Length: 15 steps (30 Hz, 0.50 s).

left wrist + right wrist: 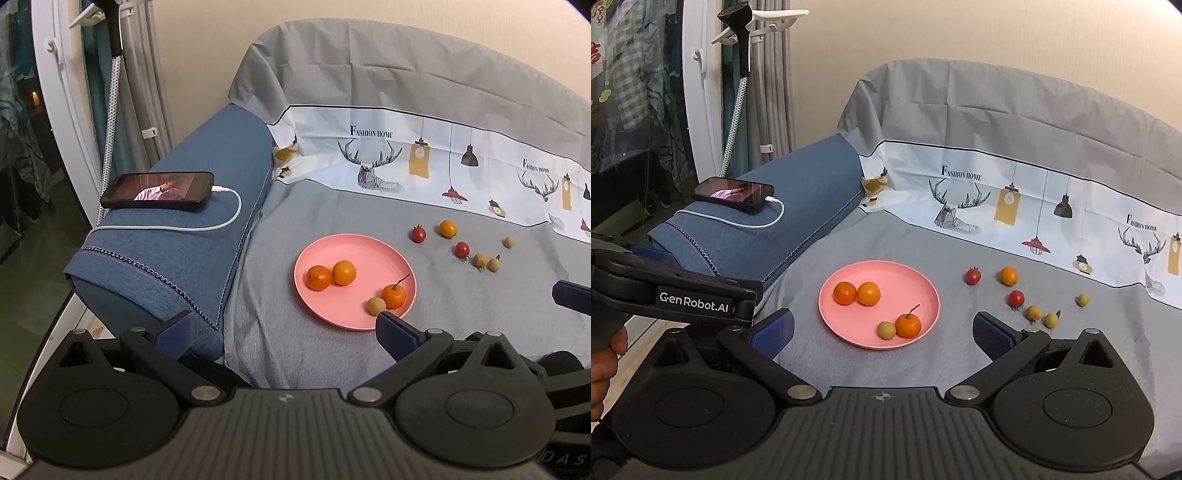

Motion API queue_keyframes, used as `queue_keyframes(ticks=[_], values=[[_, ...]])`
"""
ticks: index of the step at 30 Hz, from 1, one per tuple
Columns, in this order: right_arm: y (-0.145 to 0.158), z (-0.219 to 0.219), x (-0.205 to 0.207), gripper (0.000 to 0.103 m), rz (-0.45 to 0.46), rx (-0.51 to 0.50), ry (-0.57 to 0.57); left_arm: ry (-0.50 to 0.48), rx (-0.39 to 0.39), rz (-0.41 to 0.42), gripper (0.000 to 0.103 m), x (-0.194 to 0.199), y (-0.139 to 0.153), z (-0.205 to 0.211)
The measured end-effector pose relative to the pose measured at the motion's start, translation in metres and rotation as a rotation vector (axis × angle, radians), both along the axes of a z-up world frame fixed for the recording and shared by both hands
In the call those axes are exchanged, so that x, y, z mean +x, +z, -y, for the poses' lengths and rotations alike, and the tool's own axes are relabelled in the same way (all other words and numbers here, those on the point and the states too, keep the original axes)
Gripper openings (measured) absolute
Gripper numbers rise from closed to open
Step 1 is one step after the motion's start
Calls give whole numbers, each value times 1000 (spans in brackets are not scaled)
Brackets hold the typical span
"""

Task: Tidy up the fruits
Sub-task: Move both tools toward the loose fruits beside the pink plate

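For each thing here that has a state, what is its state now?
Left gripper: jaws open, holding nothing.
Right gripper: jaws open, holding nothing.
Round pink plastic plate: holds three oranges and one pale fruit.
Black smartphone: screen lit, white cable plugged in.

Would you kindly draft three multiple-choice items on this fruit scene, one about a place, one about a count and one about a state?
1. Where does the phone lie?
A. on the blue armrest
B. on the pink plate
C. on the grey cloth beside the tomatoes

2. How many fruits lie on the pink plate?
A. two
B. four
C. six

3. How do the two grippers stand?
A. both shut on fruit
B. one open, one shut on a tomato
C. both open and holding nothing

Answers:
1 A, the phone rests on the armrest with its white cable plugged in.
2 B, three orange fruits and one pale one.
3 C, the left gripper and right gripper both show wide jaws with nothing between.
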State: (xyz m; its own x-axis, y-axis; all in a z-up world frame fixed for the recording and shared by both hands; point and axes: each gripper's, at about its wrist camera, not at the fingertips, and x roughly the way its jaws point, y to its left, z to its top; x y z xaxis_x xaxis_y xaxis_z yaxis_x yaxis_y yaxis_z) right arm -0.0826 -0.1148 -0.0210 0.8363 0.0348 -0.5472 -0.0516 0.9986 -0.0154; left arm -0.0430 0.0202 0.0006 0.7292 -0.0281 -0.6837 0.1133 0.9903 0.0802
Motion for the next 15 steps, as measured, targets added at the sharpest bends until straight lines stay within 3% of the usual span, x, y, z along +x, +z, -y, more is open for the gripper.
queue_keyframes(ticks=[15], values=[[-10, 12, 12, 102, -25, 40, -13, -15, 48, -23, 103, 17, -3, 10]])
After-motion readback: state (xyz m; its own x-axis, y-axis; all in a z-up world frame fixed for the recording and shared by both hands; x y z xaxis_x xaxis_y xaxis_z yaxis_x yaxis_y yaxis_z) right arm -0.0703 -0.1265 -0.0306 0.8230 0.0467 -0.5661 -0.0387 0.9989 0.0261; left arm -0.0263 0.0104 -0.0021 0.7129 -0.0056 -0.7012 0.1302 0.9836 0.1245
